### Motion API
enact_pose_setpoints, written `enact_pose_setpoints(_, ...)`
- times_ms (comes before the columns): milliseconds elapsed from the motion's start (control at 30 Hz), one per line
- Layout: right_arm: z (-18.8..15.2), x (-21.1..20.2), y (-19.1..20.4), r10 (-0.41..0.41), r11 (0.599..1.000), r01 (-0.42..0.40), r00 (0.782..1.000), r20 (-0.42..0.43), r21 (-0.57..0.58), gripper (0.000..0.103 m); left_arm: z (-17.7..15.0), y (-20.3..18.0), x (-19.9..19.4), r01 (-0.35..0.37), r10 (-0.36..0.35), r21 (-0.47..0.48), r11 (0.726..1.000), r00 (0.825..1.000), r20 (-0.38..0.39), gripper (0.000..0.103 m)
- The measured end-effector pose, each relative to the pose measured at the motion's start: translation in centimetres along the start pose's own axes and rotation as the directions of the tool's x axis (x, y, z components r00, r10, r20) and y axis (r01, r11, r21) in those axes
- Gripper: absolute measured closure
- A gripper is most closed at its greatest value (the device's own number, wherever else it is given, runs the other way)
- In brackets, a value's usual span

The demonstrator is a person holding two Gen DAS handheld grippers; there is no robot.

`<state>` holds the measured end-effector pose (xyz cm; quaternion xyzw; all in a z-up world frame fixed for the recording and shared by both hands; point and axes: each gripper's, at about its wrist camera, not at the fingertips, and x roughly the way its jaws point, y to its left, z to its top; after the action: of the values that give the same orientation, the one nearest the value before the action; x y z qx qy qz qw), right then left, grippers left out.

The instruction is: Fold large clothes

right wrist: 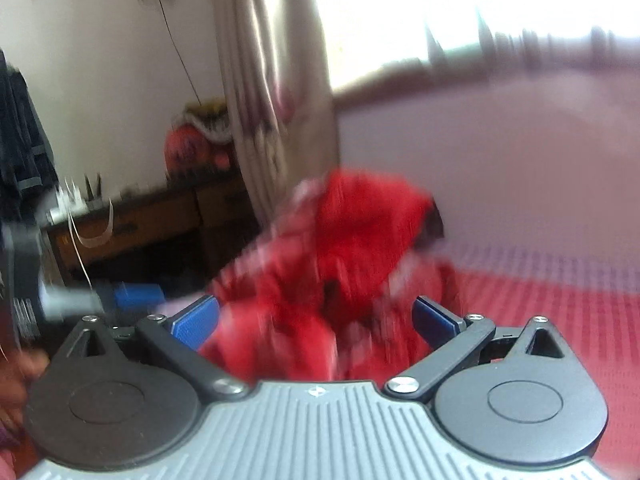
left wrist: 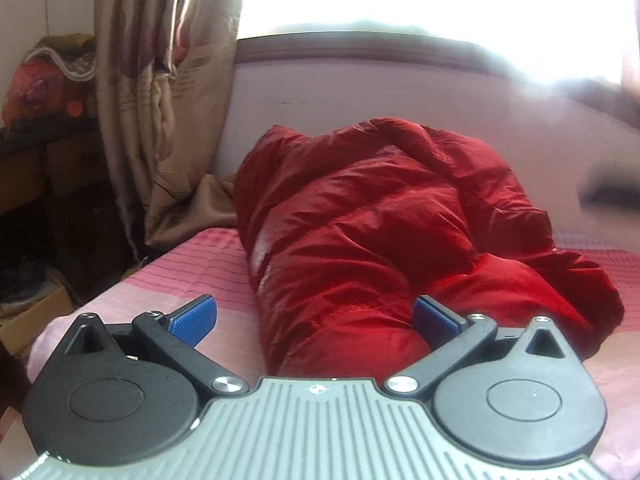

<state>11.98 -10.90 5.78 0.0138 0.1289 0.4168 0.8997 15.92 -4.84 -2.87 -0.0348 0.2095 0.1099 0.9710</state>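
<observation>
We hold the left gripper [left wrist: 316, 320] and right gripper [right wrist: 316, 320] with fingers apart and empty near the red jacket [left wrist: 384, 232], heaped unfolded on the pink bed [left wrist: 192, 276] by the far wall, folding seemingly barely begun.

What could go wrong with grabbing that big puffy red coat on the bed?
The red coat looks puffy and slippery, so the open left gripper might pinch only a thin bit and lose it. The coat lies bunched, so a fold could come out crooked. The right gripper view is blurred, so it may be moving fast and could miss its spot.
</observation>
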Motion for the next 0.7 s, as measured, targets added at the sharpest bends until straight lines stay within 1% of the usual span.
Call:
enact_pose_setpoints(33,1.4,0.1,0.2,0.018,1.000,-0.018,1.000,0.021,-0.020,0.000,-0.1,-0.2,0.1,0.011,-0.011,0.001,1.000,1.000,-0.001,0.000)
enact_pose_setpoints(67,2.7,0.6,0.6,0.028,0.998,-0.027,0.999,0.023,-0.051,0.010,-0.1,-0.3,0.2,0.018,-0.018,0.004,1.000,1.000,-0.002,0.000)
enact_pose_setpoints(100,4.0,1.5,1.2,0.023,0.996,-0.022,1.000,0.009,-0.092,0.036,-0.2,-0.5,0.3,0.023,-0.023,0.004,1.000,1.000,0.000,0.000)
enact_pose_setpoints(167,6.1,4.3,2.2,0.014,0.985,-0.025,0.998,-0.061,-0.169,0.061,-0.2,-0.8,0.6,0.045,-0.045,-0.004,0.999,0.999,-0.004,0.000)
enact_pose_setpoints(200,6.5,5.5,2.7,0.007,0.978,-0.025,0.996,-0.085,-0.207,0.061,-0.3,-0.9,0.8,0.057,-0.057,-0.010,0.998,0.998,-0.010,0.000)
enact_pose_setpoints(267,6.7,8.5,3.4,-0.033,0.953,-0.012,0.989,-0.142,-0.303,0.061,-0.4,-1.1,1.2,0.075,-0.076,-0.017,0.997,0.997,-0.018,0.000)
enact_pose_setpoints(333,6.2,11.5,3.0,-0.095,0.936,0.011,0.970,-0.223,-0.351,0.063,-0.3,-1.2,1.1,0.083,-0.084,-0.018,0.996,0.996,-0.009,0.000)
enact_pose_setpoints(400,5.0,13.2,1.7,-0.164,0.915,0.047,0.950,-0.264,-0.400,0.063,-0.1,-1.4,0.8,0.063,-0.063,-0.018,0.998,0.998,0.013,0.000)
enact_pose_setpoints(433,4.7,13.5,0.9,-0.175,0.916,0.054,0.946,-0.273,-0.398,0.063,0.0,-1.5,0.8,0.061,-0.060,-0.023,0.998,0.998,0.021,0.000)
enact_pose_setpoints(500,3.8,13.4,-1.3,-0.176,0.934,0.070,0.943,-0.282,-0.349,0.063,0.4,-1.8,1.0,0.063,-0.062,-0.036,0.997,0.998,0.028,0.000)
enact_pose_setpoints(567,2.7,13.3,-3.1,-0.196,0.941,0.099,0.938,-0.285,-0.322,0.063,0.6,-2.2,1.8,0.079,-0.078,-0.034,0.996,0.997,0.010,0.000)
enact_pose_setpoints(600,2.1,13.1,-4.0,-0.189,0.949,0.102,0.940,-0.283,-0.298,0.063,0.6,-2.3,2.3,0.094,-0.094,-0.051,0.994,0.996,-0.002,0.000)
enact_pose_setpoints(667,1.1,12.6,-5.8,-0.165,0.971,0.106,0.946,-0.280,-0.213,0.063,0.4,-2.4,3.0,0.120,-0.122,-0.098,0.988,0.992,-0.017,0.000)
enact_pose_setpoints(700,0.6,12.5,-6.4,-0.163,0.974,0.109,0.947,-0.276,-0.199,0.062,0.2,-2.6,3.4,0.118,-0.120,-0.104,0.988,0.993,-0.015,0.000)
